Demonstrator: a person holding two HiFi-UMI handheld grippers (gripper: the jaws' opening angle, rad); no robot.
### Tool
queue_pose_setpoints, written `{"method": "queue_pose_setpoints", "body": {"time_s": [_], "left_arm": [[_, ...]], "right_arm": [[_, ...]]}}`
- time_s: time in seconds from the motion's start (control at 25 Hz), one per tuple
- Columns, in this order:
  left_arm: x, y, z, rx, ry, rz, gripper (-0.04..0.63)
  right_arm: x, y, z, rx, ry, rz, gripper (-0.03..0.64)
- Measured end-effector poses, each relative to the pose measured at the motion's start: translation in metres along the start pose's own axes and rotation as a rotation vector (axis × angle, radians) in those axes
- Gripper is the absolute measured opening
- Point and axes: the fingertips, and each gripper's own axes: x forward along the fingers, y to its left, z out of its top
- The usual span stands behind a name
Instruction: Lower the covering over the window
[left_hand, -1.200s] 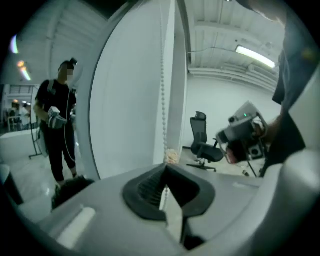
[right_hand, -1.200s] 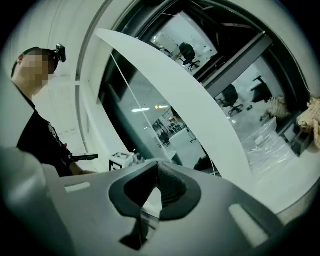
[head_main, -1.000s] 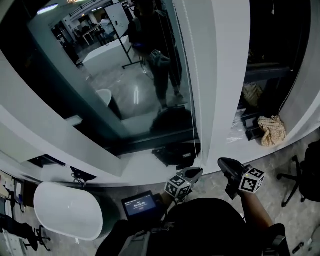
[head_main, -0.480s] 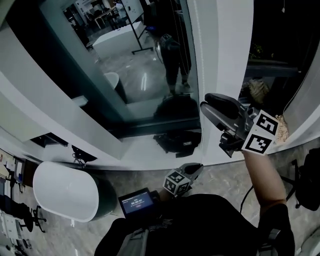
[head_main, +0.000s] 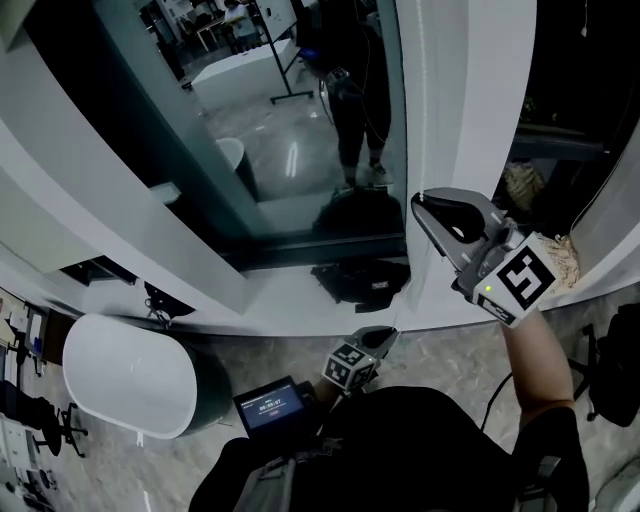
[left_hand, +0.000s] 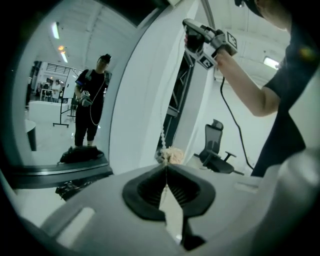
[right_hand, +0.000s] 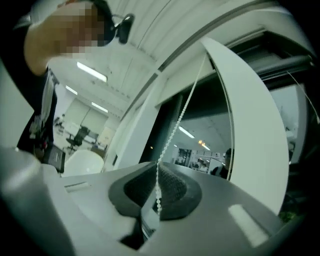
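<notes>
Pinching the chain (right_hand: 175, 132), the right gripper (right_hand: 156, 187) has its jaws shut on it, having just closed there; the beads run upward from between the pads. The left gripper (left_hand: 166, 182) is likewise clamped on the chain lower down, with the thin strand passing straight between its pads. Whether both hold one strand of the loop cannot be told. In the head view the right gripper is raised high beside the white pillar (head_main: 460, 100), while the left sits low, near the person's body, so the two grips are well apart along the chain. The glass (head_main: 290, 150) is bare across all that shows, reflecting the person and the room; no covering is seen over it. Judging by this, the task is at an early stage: the chain is gripped ready for a pull, and nearly all of the lowering is left to do. How far the covering has come down at the very top is out of view.
</notes>
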Motion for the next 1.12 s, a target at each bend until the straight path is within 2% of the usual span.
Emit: {"method": "queue_pose_setpoints", "body": {"time_s": [0.08,0.2,0.28,0.36,0.44,0.52,0.64,0.76,0.84,0.96,1.12], "left_arm": [[-0.011,0.015,-0.008,-0.024,-0.028,0.041,0.009],[-0.036,0.025,0.003,-0.101,-0.098,0.068,0.045],[-0.058,0.026,0.025,-0.134,-0.140,0.070,0.058],[-0.077,0.033,0.047,-0.175,-0.201,0.078,0.064],[-0.093,0.046,0.070,-0.223,-0.292,0.071,0.069],[-0.105,0.056,0.098,-0.244,-0.394,0.045,0.071],[-0.108,0.046,0.146,-0.212,-0.482,-0.034,0.091],[-0.091,0.009,0.209,-0.101,-0.499,-0.141,0.114],[-0.081,-0.018,0.255,-0.018,-0.546,-0.230,0.118],[-0.076,-0.053,0.316,0.063,-0.626,-0.341,0.137],[-0.076,-0.072,0.362,0.079,-0.714,-0.398,0.138]], "right_arm": [[-0.005,0.014,-0.051,-0.096,0.136,-0.025,0.009],[-0.029,0.023,-0.131,-0.128,0.303,-0.102,0.009],[-0.045,0.035,-0.182,-0.092,0.403,-0.121,0.009],[-0.058,0.056,-0.230,-0.053,0.511,-0.096,0.009],[-0.069,0.085,-0.274,-0.011,0.609,-0.046,0.009],[-0.081,0.113,-0.308,0.057,0.662,-0.010,0.009],[-0.088,0.137,-0.324,0.161,0.651,-0.012,0.009],[-0.084,0.143,-0.324,0.224,0.617,-0.023,0.011],[-0.080,0.146,-0.324,0.232,0.612,-0.020,0.011],[-0.076,0.150,-0.322,0.201,0.624,-0.016,0.011],[-0.073,0.159,-0.315,0.201,0.623,-0.015,0.011]]}}
